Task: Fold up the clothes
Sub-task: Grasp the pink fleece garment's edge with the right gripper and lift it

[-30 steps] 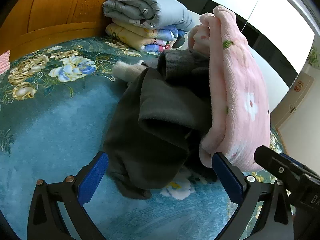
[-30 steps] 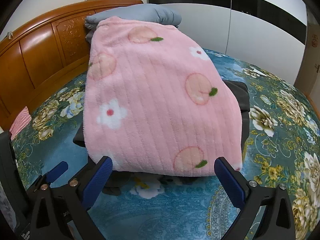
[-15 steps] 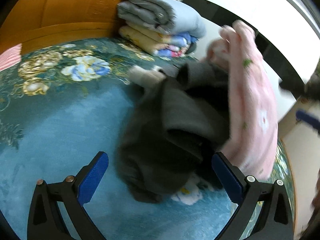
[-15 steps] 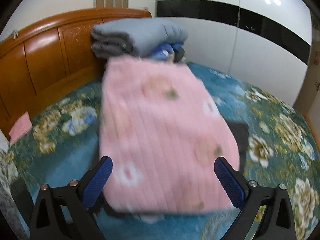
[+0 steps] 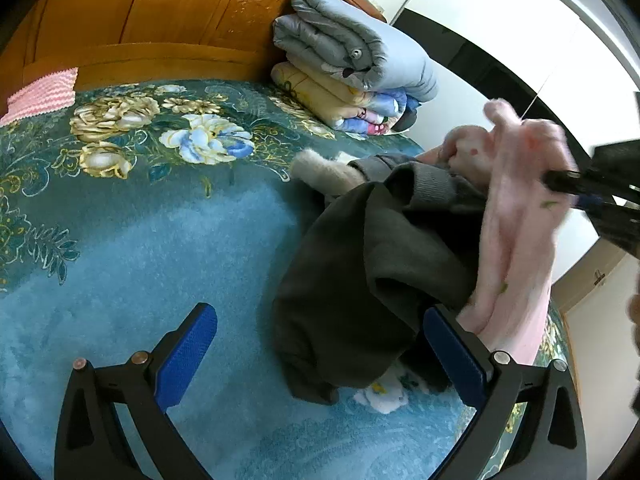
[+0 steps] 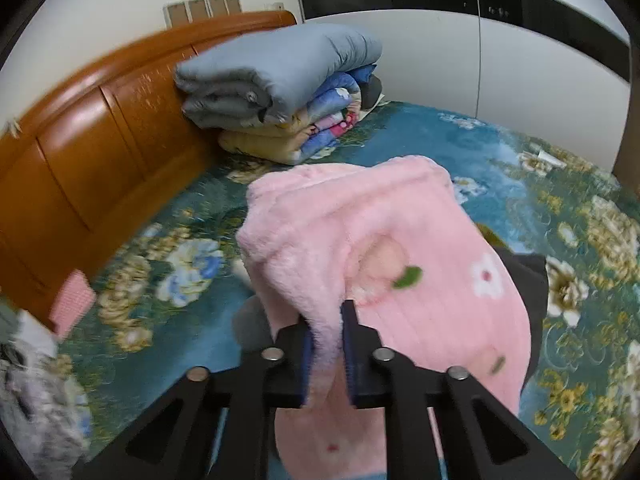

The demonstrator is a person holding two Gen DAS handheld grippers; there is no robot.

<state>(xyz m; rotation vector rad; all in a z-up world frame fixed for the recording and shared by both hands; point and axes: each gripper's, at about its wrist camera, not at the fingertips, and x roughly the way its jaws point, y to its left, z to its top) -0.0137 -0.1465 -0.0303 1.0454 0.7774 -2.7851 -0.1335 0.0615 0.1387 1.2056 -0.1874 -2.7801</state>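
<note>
Teal floral bedding [image 5: 132, 248] covers the bed, with an orange wooden headboard [image 6: 100, 136] behind it and a stack of folded quilts [image 6: 280, 92] set against that headboard. Near the middle of the bed lies a heap of clothes: a dark grey garment [image 5: 360, 280] sits crumpled beneath a pink fleece garment [image 6: 400, 248] printed with peaches and white flowers. The right gripper [image 6: 326, 344] has just been closing its jaws, and they now pinch a fold of the pink fleece between the blue pads, lifting that edge above the pile so the fabric drapes down over the dark garment. The left gripper [image 5: 320, 356] hovers low over the bed just beside the dark garment, its jaws spread wide with nothing pressed between them. A small pink knitted cloth [image 5: 44, 92] lies at the headboard's foot.
</note>
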